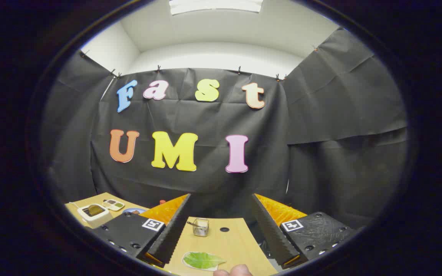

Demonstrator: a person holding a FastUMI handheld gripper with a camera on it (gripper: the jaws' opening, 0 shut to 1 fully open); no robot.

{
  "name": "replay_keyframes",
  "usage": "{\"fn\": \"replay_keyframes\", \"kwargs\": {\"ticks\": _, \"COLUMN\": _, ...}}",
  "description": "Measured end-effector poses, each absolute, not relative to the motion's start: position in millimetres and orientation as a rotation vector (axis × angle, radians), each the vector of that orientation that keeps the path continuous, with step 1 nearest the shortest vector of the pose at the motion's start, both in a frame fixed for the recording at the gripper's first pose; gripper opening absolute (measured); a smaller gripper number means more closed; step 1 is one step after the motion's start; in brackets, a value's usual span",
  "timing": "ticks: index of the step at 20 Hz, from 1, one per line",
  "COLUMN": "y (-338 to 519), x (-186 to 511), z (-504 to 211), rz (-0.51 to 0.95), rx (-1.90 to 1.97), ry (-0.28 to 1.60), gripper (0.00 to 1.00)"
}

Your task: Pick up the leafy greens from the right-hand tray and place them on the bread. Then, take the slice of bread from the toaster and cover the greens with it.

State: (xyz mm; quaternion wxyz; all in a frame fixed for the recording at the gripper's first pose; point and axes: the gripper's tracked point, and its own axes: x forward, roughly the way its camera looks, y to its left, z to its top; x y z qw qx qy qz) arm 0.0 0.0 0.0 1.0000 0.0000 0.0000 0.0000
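While the gripper (pixel 221 230) hangs with its 2 ridged fingers spread wide and gripping nothing, a pale wooden table (pixel 232 241) stretches beneath; a boxy white toaster (pixel 94 214) sits far left, and the flat green leaf (pixel 202 260) lies between the fingers.

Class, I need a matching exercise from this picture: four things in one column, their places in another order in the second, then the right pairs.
Things:
1. leaf
2. wire basket
3. toaster
4. fingertip

Places:
A. off to the left, beyond the gripper's left finger
B. farther along the table, between the open jaws
C. nearest, just right of the leaf
D. on a white tray between the jaws

Pairs: 1-D, 2-B, 3-A, 4-C
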Motion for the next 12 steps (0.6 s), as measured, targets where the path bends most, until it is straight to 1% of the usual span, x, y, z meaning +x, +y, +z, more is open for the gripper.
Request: {"fn": "replay_keyframes", "kwargs": {"ticks": 12, "y": -9, "x": 4, "z": -7, "rz": 0.008, "rx": 0.014, "ry": 0.026, "gripper": 0.95}}
